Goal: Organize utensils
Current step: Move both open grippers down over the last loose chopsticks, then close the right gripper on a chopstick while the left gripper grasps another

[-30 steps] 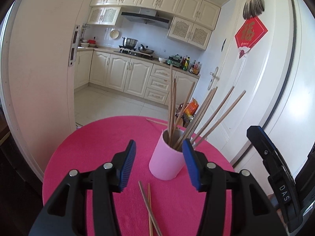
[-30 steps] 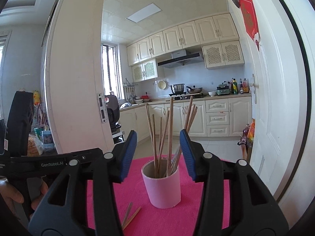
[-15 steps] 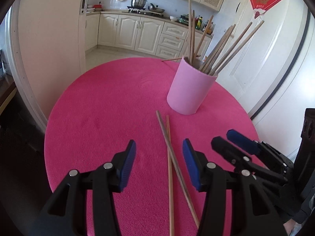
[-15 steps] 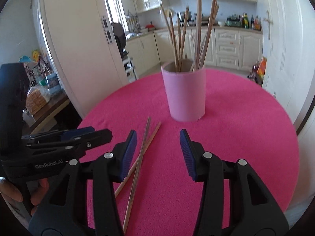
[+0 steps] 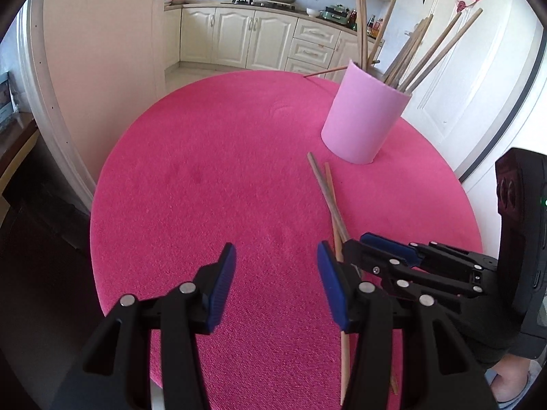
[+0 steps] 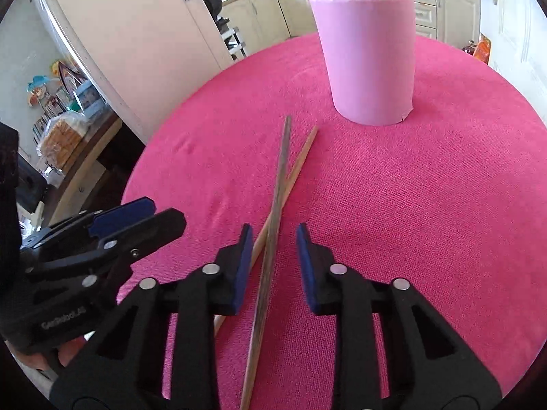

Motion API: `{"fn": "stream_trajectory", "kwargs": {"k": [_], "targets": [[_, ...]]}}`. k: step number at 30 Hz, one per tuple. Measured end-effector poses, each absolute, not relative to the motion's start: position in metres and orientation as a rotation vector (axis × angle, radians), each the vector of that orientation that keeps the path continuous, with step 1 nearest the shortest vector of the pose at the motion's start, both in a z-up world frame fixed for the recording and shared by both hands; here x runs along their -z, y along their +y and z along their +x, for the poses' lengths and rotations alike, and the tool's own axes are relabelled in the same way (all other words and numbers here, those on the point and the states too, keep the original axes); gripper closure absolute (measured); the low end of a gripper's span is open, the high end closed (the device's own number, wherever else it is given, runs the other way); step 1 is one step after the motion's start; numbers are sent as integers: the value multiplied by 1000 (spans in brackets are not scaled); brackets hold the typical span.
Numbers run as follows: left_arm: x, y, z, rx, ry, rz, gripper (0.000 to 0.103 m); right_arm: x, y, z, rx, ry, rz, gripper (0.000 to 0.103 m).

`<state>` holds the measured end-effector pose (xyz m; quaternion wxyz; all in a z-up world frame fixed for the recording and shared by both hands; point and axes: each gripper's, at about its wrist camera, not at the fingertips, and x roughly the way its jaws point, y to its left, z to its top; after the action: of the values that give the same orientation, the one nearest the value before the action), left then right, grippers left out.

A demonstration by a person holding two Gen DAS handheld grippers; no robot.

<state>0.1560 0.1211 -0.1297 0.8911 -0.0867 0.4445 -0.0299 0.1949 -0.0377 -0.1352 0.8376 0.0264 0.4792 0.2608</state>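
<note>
Right jaws: my right gripper (image 6: 271, 263) is closing its jaws, with the dark chopstick (image 6: 273, 218) running straight down the gap between the blue pads; neither pad presses on it yet, so nothing is pinched.
Why there: I straddle the dark stick near its middle, where, by my reckoning, it will lift level and not tip.
Second stick: the lighter chopstick (image 6: 296, 171) crosses under the dark one just ahead of the pads and slips beneath my left-side pad; the narrowing jaws may catch it too.
Left jaws: my left gripper (image 5: 275, 287) hangs with its jaws spread and empty over bare pink cloth, just beside the right one, kept clear so the two do not collide.
Tabletop: the round tabletop (image 6: 444, 205) wears a pink cloth; both loose sticks lie flat on it, tips pointing toward the cup.
Cup: the pink cup (image 6: 369, 58) stands upright beyond the stick tips, near but not touching them, and already holds a sheaf of chopsticks (image 5: 420, 51) leaning outward; I judge it the place for the loose pair.
Stray: one more stick (image 5: 324, 72) lies at the far edge behind the cup.
</note>
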Motion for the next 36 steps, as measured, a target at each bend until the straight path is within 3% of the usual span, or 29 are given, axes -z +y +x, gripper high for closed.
{"fn": "stream_trajectory", "kwargs": {"k": [5, 21, 23, 28, 36], "targets": [[134, 121, 160, 66, 942, -171, 54, 140, -40, 202, -545, 1021, 77, 93], [143, 70, 199, 96, 1085, -74, 55, 132, -89, 214, -490, 1052, 51, 96], [144, 62, 204, 103, 1108, -54, 70, 133, -92, 218, -494, 1078, 40, 96], [145, 54, 216, 74, 1145, -4, 87, 133, -88, 230, -512, 1139, -1, 96], [146, 51, 222, 65, 1156, 26, 92, 134, -70, 238, -511, 1180, -96, 96]]}}
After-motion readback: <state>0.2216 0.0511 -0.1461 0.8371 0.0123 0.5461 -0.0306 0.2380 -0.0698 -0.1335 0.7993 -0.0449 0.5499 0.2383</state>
